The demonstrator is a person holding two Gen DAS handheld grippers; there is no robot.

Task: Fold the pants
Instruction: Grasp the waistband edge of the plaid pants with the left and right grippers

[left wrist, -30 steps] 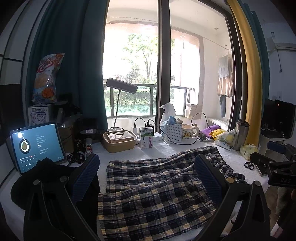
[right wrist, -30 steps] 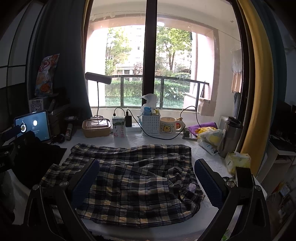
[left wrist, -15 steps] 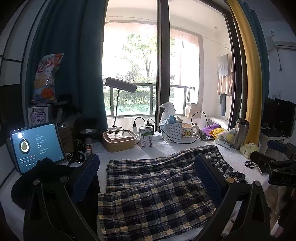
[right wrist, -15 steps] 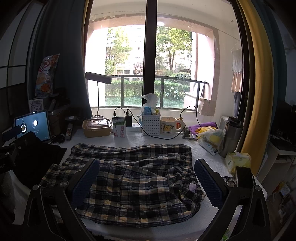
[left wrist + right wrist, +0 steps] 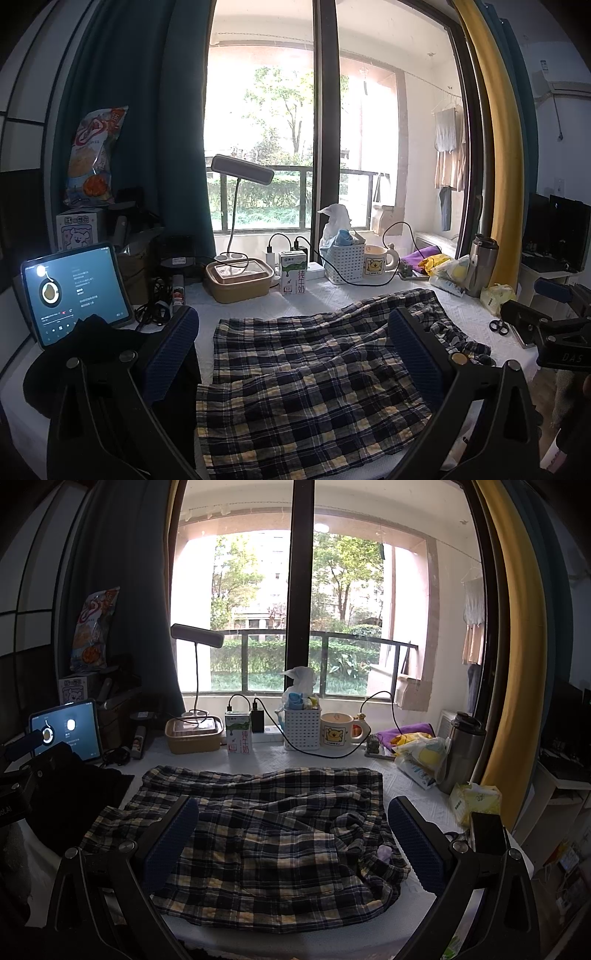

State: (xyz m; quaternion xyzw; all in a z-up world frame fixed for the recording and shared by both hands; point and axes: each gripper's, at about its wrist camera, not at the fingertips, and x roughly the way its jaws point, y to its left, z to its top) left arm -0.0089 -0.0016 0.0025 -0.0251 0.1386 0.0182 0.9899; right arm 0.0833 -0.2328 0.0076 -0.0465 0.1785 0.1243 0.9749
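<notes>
Right wrist view: plaid pants (image 5: 266,834) lie limp, light; take the hem corners. Both claws (image 5: 291,834) (image 5: 291,350) hang spread, empty.

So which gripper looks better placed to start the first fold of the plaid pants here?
Probably the left gripper. Its open jaws sit low over the pants' flat leg-hem end. The right gripper, also open, faces the bunched waistband, which probably needs smoothing first. Neither touches cloth yet.
</notes>
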